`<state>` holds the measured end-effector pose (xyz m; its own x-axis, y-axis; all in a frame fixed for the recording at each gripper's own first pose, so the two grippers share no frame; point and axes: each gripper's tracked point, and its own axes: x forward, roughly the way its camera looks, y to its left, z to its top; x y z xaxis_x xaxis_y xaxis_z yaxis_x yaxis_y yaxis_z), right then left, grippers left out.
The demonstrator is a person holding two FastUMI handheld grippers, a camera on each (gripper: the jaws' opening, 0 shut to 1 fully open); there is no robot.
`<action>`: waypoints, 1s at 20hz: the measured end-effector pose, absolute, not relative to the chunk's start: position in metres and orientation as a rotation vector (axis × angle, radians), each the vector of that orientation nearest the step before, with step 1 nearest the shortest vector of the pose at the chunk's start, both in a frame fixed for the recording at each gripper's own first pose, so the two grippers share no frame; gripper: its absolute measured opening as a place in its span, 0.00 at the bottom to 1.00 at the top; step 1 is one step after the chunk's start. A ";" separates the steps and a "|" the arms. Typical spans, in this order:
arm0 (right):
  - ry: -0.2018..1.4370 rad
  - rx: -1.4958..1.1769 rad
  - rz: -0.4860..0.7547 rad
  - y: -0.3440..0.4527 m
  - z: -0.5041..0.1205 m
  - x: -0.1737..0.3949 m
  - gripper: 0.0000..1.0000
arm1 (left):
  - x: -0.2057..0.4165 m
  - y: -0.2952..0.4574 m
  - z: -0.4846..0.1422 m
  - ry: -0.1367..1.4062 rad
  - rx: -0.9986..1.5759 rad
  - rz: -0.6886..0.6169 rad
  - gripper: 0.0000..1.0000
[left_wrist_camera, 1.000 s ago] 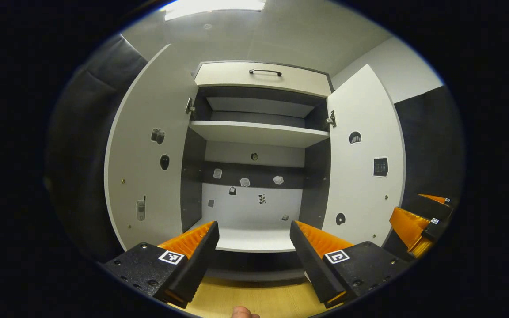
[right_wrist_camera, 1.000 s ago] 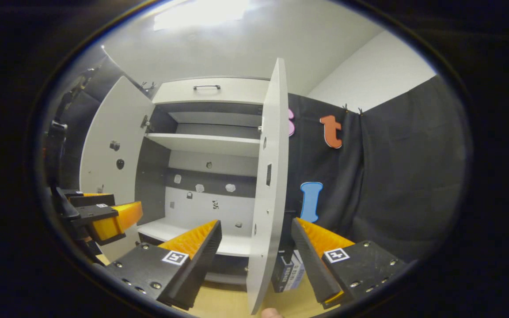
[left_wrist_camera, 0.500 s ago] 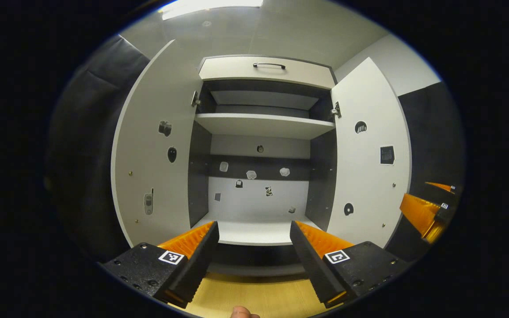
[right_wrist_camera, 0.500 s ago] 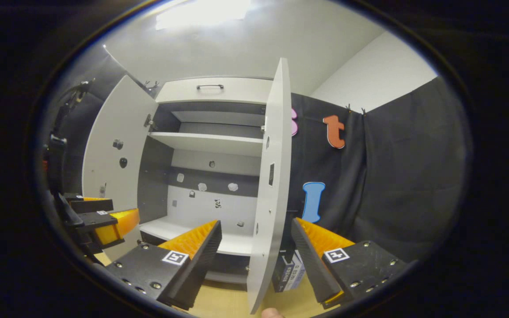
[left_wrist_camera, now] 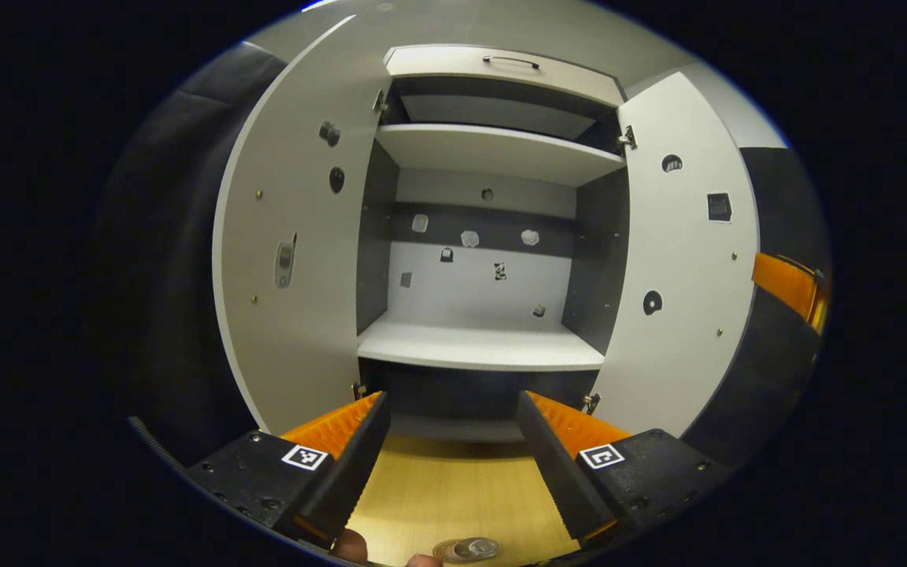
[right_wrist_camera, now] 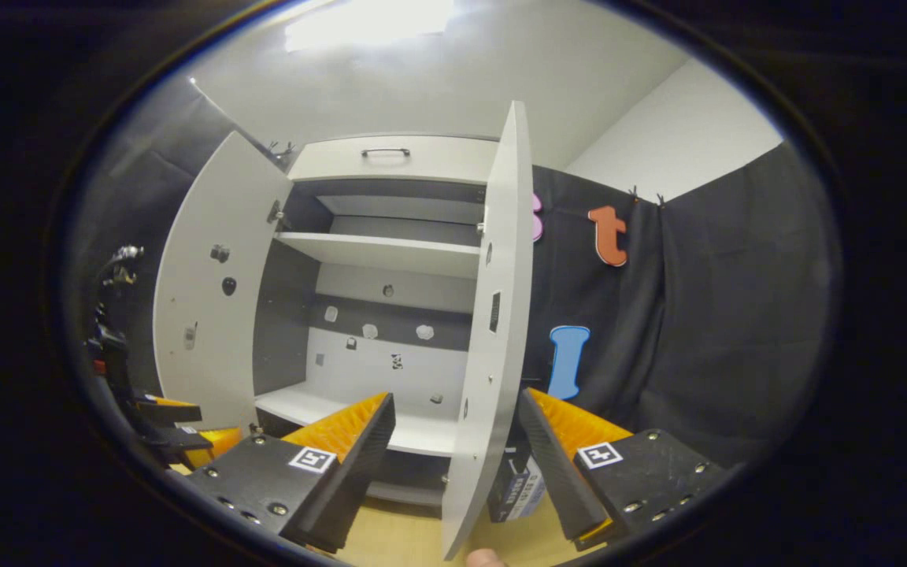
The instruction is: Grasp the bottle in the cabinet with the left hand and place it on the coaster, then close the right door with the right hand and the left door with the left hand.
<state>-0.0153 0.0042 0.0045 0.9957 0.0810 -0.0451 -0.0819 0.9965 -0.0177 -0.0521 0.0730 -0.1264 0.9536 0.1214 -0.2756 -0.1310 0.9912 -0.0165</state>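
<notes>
The cabinet point(left_wrist_camera: 493, 79) stands open with its lower shelf point(left_wrist_camera: 477, 346) bare. My left gripper point(left_wrist_camera: 452, 398) is open over the wooden table point(left_wrist_camera: 453, 488), in front of the cabinet, holding nothing. A round shiny top, maybe the bottle's cap point(left_wrist_camera: 469, 549), peeks in at the bottom edge beneath it. The left door point(left_wrist_camera: 296, 236) and right door point(left_wrist_camera: 682, 260) are swung wide. My right gripper point(right_wrist_camera: 456, 398) is open, and the right door point(right_wrist_camera: 493, 331) stands edge-on between its fingers; I cannot tell if they touch it. The left gripper point(right_wrist_camera: 186, 437) sits low at the left.
A blue and white box point(right_wrist_camera: 518, 487) stands on the table behind the right door. Small stickers dot the cabinet's back wall point(left_wrist_camera: 469, 268) and both doors. The right gripper point(left_wrist_camera: 788, 283) shows past the right door's outer edge. A drawer with a handle point(right_wrist_camera: 385, 152) tops the cabinet.
The left gripper view has tipped downward, so the cabinet sits higher and the round shiny top has come into view. In the right gripper view the left gripper has sunk lower; the door stays between the fingers.
</notes>
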 end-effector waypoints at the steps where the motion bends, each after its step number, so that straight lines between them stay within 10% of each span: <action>1: 0.049 -0.023 0.083 0.005 0.003 -0.015 0.93 | -0.054 0.073 -0.138 0.296 -0.037 0.118 1.00; 20: 0.106 -0.080 0.094 -0.004 -0.013 -0.029 0.94 | -0.116 0.039 -0.309 0.631 -0.022 0.012 1.00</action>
